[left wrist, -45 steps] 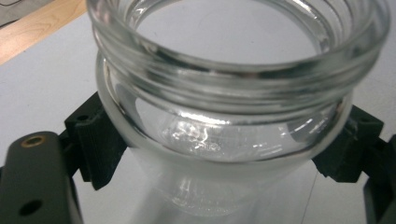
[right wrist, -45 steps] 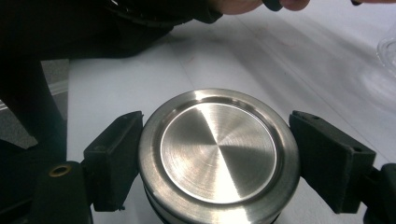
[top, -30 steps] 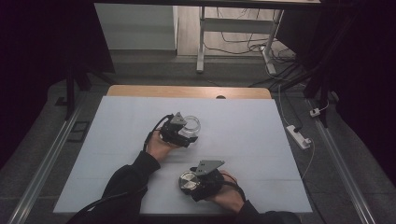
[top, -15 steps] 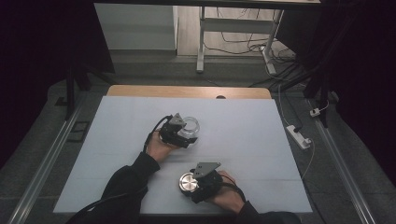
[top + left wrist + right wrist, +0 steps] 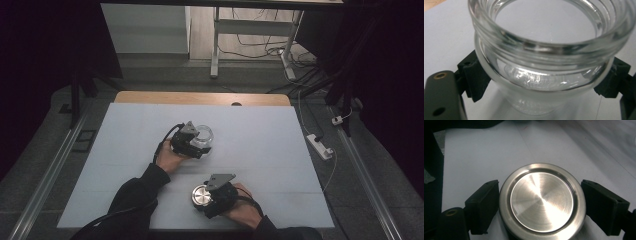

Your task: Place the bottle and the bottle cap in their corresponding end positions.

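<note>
A clear glass jar [image 5: 205, 136] [image 5: 544, 50] stands open-mouthed on the pale mat near the table's middle. My left gripper [image 5: 199, 144] [image 5: 544, 82] reaches it from the left, and both black pads [image 5: 477, 77] touch its sides below the threaded neck; these jaws have just been opening slightly. Nearer the front lies a round brushed-metal lid [image 5: 200, 194] [image 5: 541, 201], flat on the mat. My right gripper [image 5: 206, 198] [image 5: 540, 206] straddles it from the right. Its jaws have just been opening, and its pads [image 5: 482, 205] sit right beside the rim without squeezing it.
The pale blue-grey mat [image 5: 270, 155] covers the table, with a wooden strip [image 5: 200, 98] along the far edge. A white power strip [image 5: 318, 144] and cables lie on the floor to the right. A metal stand's legs [image 5: 215, 45] rise beyond the table.
</note>
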### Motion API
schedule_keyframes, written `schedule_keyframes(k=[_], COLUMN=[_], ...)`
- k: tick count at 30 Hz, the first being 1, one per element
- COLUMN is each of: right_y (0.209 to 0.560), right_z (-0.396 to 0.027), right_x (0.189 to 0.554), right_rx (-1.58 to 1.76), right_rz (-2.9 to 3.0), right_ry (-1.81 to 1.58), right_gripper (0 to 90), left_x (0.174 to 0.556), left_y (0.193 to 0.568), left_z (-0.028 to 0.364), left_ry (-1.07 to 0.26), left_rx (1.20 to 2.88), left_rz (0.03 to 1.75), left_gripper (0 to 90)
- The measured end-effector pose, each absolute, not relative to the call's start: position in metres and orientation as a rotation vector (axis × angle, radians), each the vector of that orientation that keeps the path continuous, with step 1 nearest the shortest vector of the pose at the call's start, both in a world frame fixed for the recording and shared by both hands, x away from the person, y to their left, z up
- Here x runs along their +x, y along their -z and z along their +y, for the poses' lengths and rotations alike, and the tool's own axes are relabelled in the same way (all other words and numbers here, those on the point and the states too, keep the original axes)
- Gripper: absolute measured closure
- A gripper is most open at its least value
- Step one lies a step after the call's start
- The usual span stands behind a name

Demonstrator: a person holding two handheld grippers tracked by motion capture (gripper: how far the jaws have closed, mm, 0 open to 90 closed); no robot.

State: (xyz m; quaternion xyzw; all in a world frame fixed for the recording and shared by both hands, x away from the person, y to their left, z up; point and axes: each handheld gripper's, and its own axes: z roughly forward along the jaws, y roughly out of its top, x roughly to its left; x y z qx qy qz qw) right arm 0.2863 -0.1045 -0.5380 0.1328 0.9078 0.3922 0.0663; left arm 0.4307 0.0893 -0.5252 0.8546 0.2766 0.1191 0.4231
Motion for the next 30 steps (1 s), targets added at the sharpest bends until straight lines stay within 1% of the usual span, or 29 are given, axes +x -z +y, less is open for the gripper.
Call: schedule_keyframes(k=[4, 13, 18, 30], right_y=[0.537, 0.529, 0.525, 0.517], right_z=[-0.104, -0.105, -0.107, -0.115], right_x=[0.286, 0.284, 0.284, 0.287], right_rx=[0.409, 0.434, 0.462, 0.522], right_rz=[2.742, 2.719, 2.708, 2.697], right_ry=[-1.192, -1.246, -1.275, -1.332], right_gripper=[14.3, 8.4, 5.6, 1.6], left_x=[0.43, 0.431, 0.431, 0.427], left_y=[0.525, 0.523, 0.519, 0.515], left_z=[0.089, 0.091, 0.095, 0.104], left_ry=[-0.297, -0.249, -0.232, -0.204], left_rx=[2.144, 2.143, 2.128, 2.111], left_rz=[0.693, 0.684, 0.689, 0.711], left_gripper=[14.5, 4.7, 1.6, 0.0])
